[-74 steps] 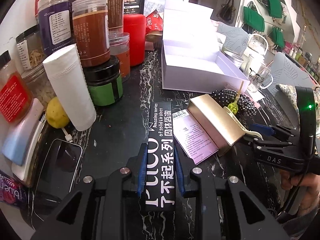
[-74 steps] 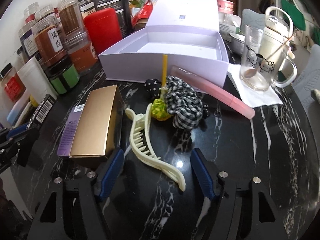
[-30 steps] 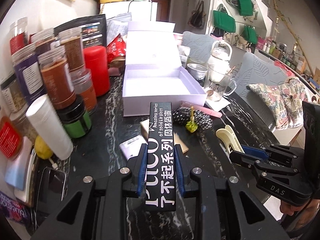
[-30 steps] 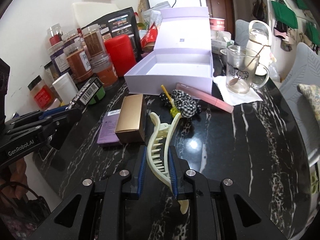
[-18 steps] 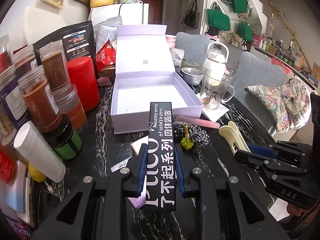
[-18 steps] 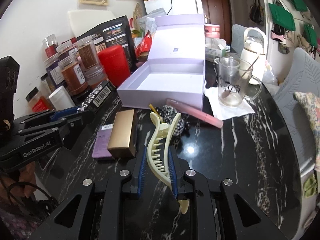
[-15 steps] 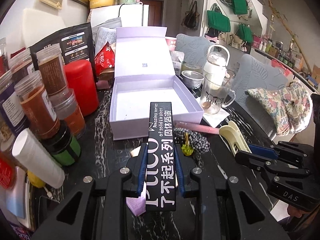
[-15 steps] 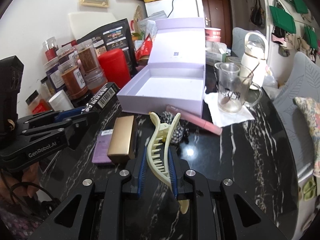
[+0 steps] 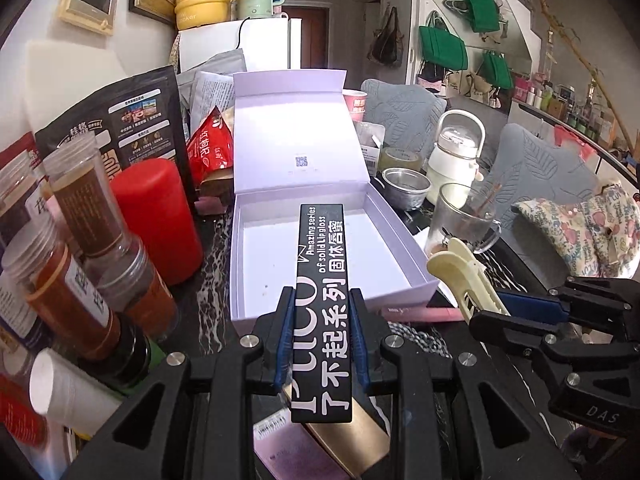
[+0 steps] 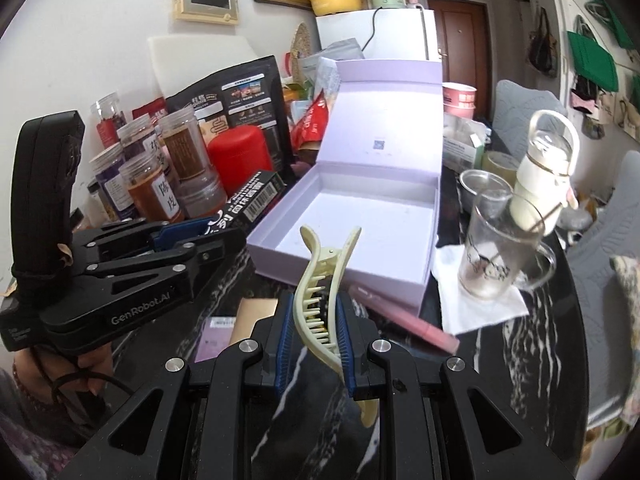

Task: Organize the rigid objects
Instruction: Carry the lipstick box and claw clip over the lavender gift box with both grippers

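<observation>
My left gripper [image 9: 320, 336] is shut on a long black lip-gloss box [image 9: 322, 280] with white lettering, held in the air with its far end over the open lavender box [image 9: 408, 264]. My right gripper [image 10: 313, 344] is shut on a cream hair claw clip [image 10: 320, 280], raised in front of the same lavender box [image 10: 430, 216]. Each gripper shows in the other's view: the right gripper [image 9: 504, 312] with the clip [image 9: 464, 272] at the right, the left gripper [image 10: 184, 240] with the black box [image 10: 250, 200] at the left. The lavender box holds nothing and its lid stands upright.
On the dark marble table [image 10: 536, 344] lie a gold box [image 9: 352, 440] on a purple carton, a pink tube [image 10: 404, 320] and a checked scrunchie [image 9: 420, 340]. Spice jars [image 9: 76, 280] and a red canister [image 9: 160, 216] crowd the left. A glass mug [image 10: 496, 248] stands on a napkin at the right.
Both grippers have risen and moved forward toward the lavender box, each carrying its object. The box now looks larger and nearer, and the table items have slid under the grippers.
</observation>
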Tool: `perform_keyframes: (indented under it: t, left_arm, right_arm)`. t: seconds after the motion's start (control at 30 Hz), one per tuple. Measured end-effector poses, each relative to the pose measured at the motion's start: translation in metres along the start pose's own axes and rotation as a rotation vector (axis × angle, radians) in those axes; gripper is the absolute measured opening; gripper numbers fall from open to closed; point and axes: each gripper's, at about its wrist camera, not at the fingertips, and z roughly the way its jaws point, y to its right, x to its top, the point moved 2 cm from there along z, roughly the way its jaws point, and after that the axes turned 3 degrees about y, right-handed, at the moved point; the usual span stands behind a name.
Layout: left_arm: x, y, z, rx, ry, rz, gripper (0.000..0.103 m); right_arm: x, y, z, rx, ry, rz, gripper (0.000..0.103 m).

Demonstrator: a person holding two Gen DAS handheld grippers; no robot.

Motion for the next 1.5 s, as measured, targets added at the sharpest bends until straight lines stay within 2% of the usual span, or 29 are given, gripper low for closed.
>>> perform_keyframes:
  t: [0.33,0.47,0.9,1.27,1.5]
  left_arm:
    - [0.035,-0.007,0.034,0.014,0.024,0.014,0.025]
    - [0.048,-0.011,0.049,0.048,0.042,0.028,0.025]
    - [0.092,-0.031,0.103,0.034,0.044,0.012,0.025]
    - [0.096,-0.050,0.148,0.023,-0.033,-0.018,0.025]
    - [0.086,-0.053,0.175,0.000,-0.127,-0.041,0.025]
  right_arm:
    - [0.039,0.017,0.034,-0.010,0.006,0.000,0.021]
    - [0.054,0.028,0.048,-0.033,0.008,-0.003,0.021]
    - [0.102,0.056,0.089,-0.078,0.018,-0.008,0.021]
    - [0.120,0.071,0.134,-0.102,-0.018,0.027,0.021]
    - [0.117,0.076,0.158,-0.104,-0.054,0.029,0.021]
